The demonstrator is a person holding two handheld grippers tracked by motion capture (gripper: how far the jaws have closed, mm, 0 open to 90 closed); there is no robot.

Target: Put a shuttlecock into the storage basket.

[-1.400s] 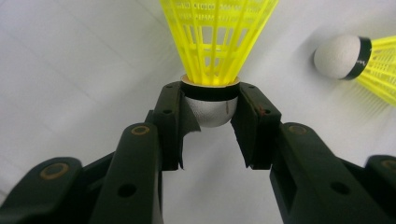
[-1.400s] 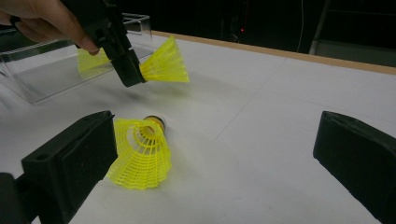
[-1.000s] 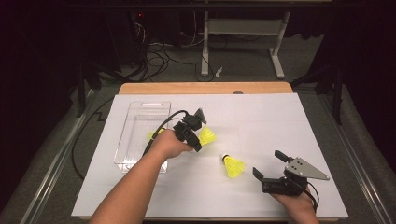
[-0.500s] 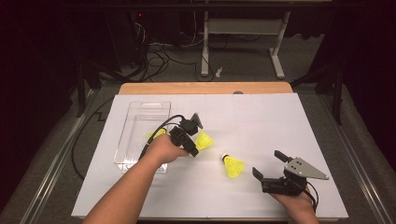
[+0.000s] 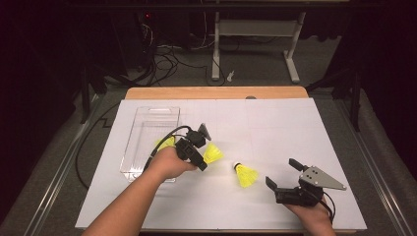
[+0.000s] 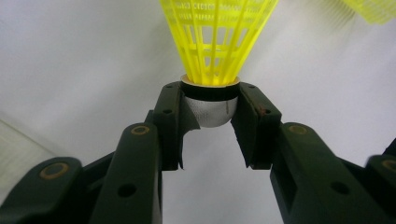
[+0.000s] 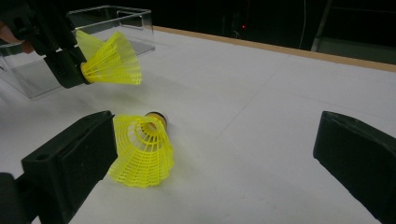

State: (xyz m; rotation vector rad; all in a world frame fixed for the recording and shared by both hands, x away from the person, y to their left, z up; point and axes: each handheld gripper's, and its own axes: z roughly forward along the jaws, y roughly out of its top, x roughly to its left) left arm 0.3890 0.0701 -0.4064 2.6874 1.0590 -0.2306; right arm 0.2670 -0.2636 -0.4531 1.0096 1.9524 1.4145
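Left gripper [image 5: 205,156] clamped on cork of a yellow shuttlecock [image 6: 215,44], held just right of clear bin [image 5: 129,147]. One shuttle [image 5: 166,143] appears already in bin. Another [image 5: 246,175] lies at 10 o'clock from right gripper [image 5: 284,173], jaws wide, nothing between. Roughly 1/3 done, est.

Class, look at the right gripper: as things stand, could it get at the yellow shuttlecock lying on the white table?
Probably yes: the right gripper stands open, the lying shuttlecock is just beyond its jaws, and nothing lies between them.
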